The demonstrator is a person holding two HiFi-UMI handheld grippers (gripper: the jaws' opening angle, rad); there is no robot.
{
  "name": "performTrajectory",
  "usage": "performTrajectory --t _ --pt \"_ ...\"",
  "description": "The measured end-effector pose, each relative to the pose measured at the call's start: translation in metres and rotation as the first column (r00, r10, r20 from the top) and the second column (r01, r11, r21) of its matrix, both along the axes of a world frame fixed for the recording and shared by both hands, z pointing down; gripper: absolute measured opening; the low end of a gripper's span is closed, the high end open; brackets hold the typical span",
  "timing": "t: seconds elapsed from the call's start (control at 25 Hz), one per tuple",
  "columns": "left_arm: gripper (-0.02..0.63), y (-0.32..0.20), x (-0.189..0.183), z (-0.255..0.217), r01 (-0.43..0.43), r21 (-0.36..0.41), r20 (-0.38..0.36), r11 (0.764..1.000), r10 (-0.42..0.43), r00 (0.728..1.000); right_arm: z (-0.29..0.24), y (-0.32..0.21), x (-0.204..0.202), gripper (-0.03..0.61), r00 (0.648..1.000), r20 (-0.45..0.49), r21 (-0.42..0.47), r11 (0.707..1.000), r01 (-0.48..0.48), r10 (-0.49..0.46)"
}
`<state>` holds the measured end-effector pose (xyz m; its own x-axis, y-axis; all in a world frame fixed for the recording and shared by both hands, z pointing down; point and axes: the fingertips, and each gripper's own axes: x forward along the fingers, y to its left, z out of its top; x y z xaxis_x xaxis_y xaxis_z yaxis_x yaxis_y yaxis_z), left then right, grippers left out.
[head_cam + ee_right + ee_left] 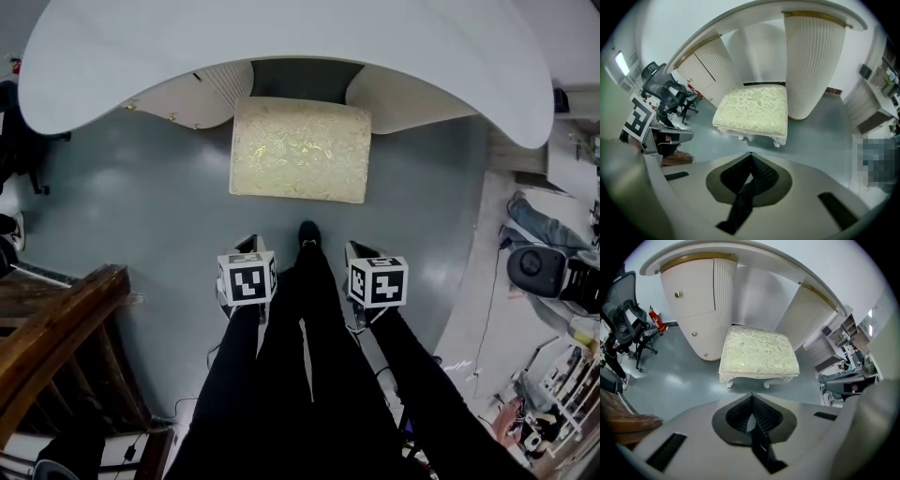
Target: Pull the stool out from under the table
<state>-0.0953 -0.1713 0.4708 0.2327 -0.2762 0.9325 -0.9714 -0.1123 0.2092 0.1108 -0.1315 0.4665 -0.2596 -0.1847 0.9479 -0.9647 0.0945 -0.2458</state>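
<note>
The stool (300, 148) has a cream cushion with a gold leaf pattern and white carved legs. It stands on the grey floor in front of the kneehole of the white curved table (281, 37), with only its far edge under the tabletop. My left gripper (246, 246) and right gripper (357, 249) hang well above the floor on the near side of the stool, apart from it. Both point steeply down. In the left gripper view the stool (758, 355) lies beyond the left gripper (751, 395), whose jaws are shut on nothing. The right gripper (750, 154) is likewise shut and empty, with the stool (752, 110) ahead of it.
My legs (309, 366) in black stand between the grippers. A dark wooden piece of furniture (56, 328) sits at the lower left. A black office chair (623, 319) and a red fire extinguisher (657, 319) stand to the left. Equipment (553, 272) and another person's legs (539, 220) are at the right.
</note>
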Motion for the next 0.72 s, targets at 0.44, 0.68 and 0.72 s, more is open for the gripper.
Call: performTrajectory --t 0.44,0.68,0.72 --pt "0.008 -0.007 0.010 -0.064 -0.050 0.013 0.016 0.999 0.050 0.999 -0.057 -0.008 -0.004 0.003 0.999 0.035 -0.001 1.000 -0.015 0.015" --pt "0.008 -0.011 0.015 -0.087 -0.022 0.026 -0.007 0.999 0.022 1.000 -0.080 -0.023 -0.004 0.003 0.999 0.042 0.024 1.000 -0.006 0.005" --pt "0.008 -0.012 0.015 -0.091 -0.021 0.032 -0.008 0.999 0.021 1.000 -0.083 -0.025 -0.004 0.003 0.999 0.046 0.029 1.000 -0.003 0.002"
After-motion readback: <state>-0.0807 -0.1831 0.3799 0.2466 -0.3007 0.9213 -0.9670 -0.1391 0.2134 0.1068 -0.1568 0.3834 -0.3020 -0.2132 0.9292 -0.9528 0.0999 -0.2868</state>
